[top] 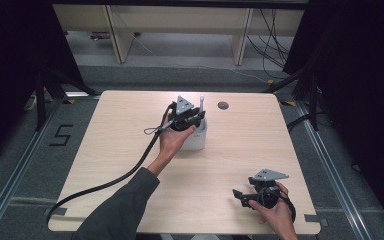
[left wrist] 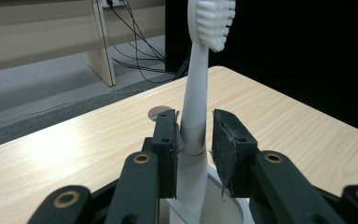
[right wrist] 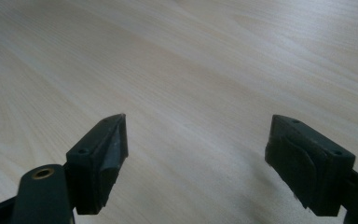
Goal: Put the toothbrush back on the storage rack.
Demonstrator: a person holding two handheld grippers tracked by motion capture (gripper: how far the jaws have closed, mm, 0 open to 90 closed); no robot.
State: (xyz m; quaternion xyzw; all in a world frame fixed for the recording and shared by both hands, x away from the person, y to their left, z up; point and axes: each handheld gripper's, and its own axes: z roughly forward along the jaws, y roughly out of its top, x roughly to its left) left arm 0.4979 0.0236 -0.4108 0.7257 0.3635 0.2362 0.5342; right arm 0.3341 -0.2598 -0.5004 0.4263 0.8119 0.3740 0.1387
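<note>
A white toothbrush (left wrist: 196, 93) stands upright, bristles at the top, in a white holder (top: 198, 138) near the middle of the wooden table (top: 245, 145). My left gripper (left wrist: 195, 136) has its jaws on either side of the toothbrush handle. The left pad (left wrist: 169, 140) touches the handle, and a narrow gap shows at the right pad (left wrist: 226, 144). In the high view the left gripper (top: 196, 118) sits over the holder, with the toothbrush (top: 201, 103) sticking up behind it. My right gripper (top: 238, 195) rests low near the front right of the table. Its jaws stand wide open over bare wood, with nothing between them (right wrist: 196, 154).
A round grey cable hole (top: 223, 105) sits in the table behind the holder. The left gripper's black cable (top: 105, 185) trails across the front left of the table. Desk legs and loose cables stand on the floor beyond the far edge.
</note>
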